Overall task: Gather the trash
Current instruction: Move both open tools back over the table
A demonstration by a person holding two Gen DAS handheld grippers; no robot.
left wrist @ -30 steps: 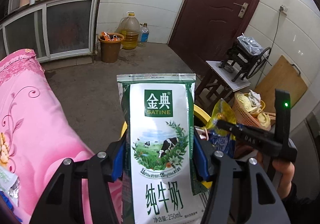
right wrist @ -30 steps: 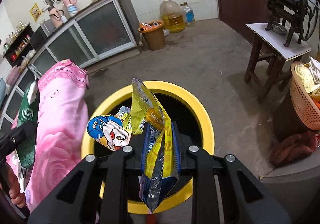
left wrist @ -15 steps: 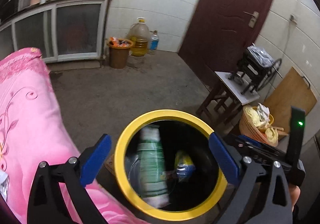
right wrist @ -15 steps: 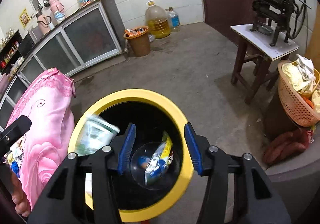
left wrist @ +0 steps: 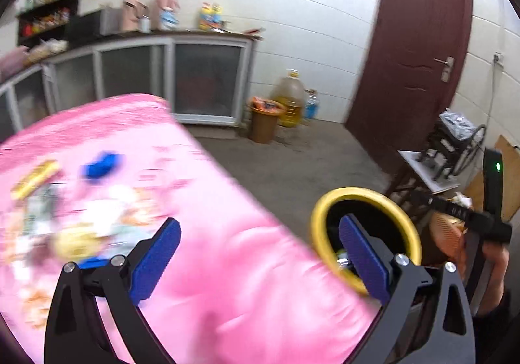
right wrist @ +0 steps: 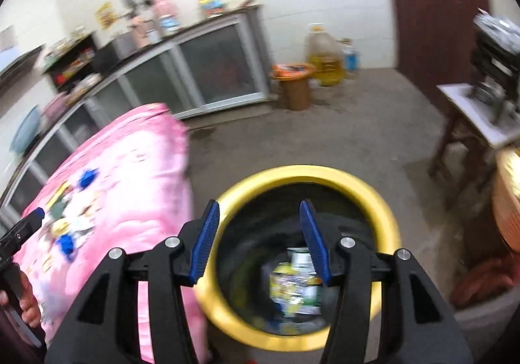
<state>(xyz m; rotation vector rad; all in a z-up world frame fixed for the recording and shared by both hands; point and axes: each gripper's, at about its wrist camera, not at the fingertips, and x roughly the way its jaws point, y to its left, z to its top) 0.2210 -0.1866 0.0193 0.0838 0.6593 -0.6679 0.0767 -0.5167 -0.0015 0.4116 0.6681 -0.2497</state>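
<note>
Through the left wrist camera, the left tongs (left wrist: 256, 253) stood spread wide with nothing between the blue pads, poised over the pink-covered worktop (left wrist: 227, 266). Scattered trash (left wrist: 65, 217) lay on the cloth toward the left: a yellow wrapper (left wrist: 35, 177), a blue scrap (left wrist: 102, 162), and some pale packets, though heavy blur left their kinds uncertain. Just beside the worktop's edge stood the yellow-rimmed bin (left wrist: 317, 230), and past it the right tongs' body showed in the person's hand (left wrist: 494, 269).

From the right wrist camera, the right tongs (right wrist: 258, 237) were likewise spread and empty, hanging directly above the yellow-rimmed bin (right wrist: 386, 211). Discarded packaging (right wrist: 297, 282) rested at the bottom, probably a carton and a crinkled snack bag. The pink-covered worktop (right wrist: 136, 169) lay to the left with the scattered trash (right wrist: 68, 217) on it, and the tip of the left tongs (right wrist: 22, 227) showed at the frame's edge.

Judging by this, a drop-off was complete and the fetching step was in hand. The next move would call for carrying the tongs over a remaining wrapper, lowering them astride it, and pressing flat against the soft cloth without snagging it.
</note>
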